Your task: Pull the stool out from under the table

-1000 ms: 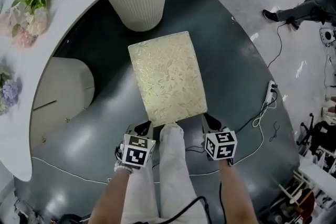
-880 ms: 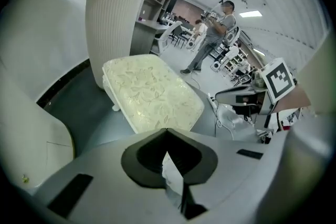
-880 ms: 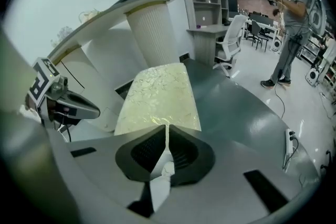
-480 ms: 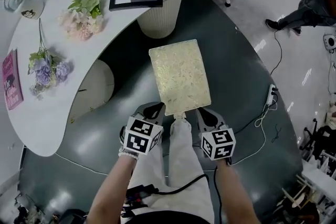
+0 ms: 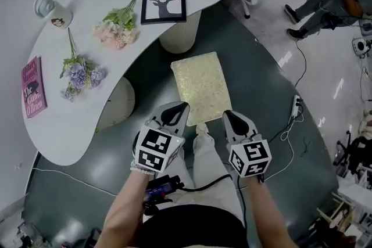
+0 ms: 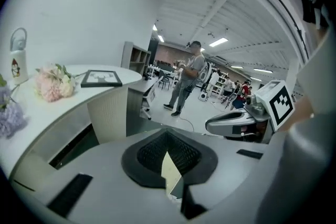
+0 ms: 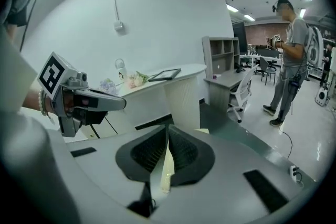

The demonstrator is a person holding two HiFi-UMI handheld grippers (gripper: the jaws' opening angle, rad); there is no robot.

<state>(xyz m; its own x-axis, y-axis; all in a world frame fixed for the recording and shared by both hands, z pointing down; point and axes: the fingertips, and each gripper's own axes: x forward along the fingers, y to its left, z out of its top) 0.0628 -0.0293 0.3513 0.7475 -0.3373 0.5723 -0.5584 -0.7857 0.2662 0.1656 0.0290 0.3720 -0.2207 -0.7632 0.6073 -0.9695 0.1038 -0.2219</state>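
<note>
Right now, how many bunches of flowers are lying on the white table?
2. A pink bunch lies beside the framed deer picture; a purple bunch lies further left, near the pink book. None seems hidden in the head view.

- The stool (image 5: 200,88) is showing a pale gold top with a leafy pattern.
- The table (image 5: 87,3) is showing plain white.
- The framed picture (image 5: 164,0) is carrying a black deer on white, inside a black frame.
- The book (image 5: 33,87) is showing pink.
- The left gripper (image 5: 174,112) and right gripper (image 5: 232,119) are wearing black-and-white square markers.
</note>
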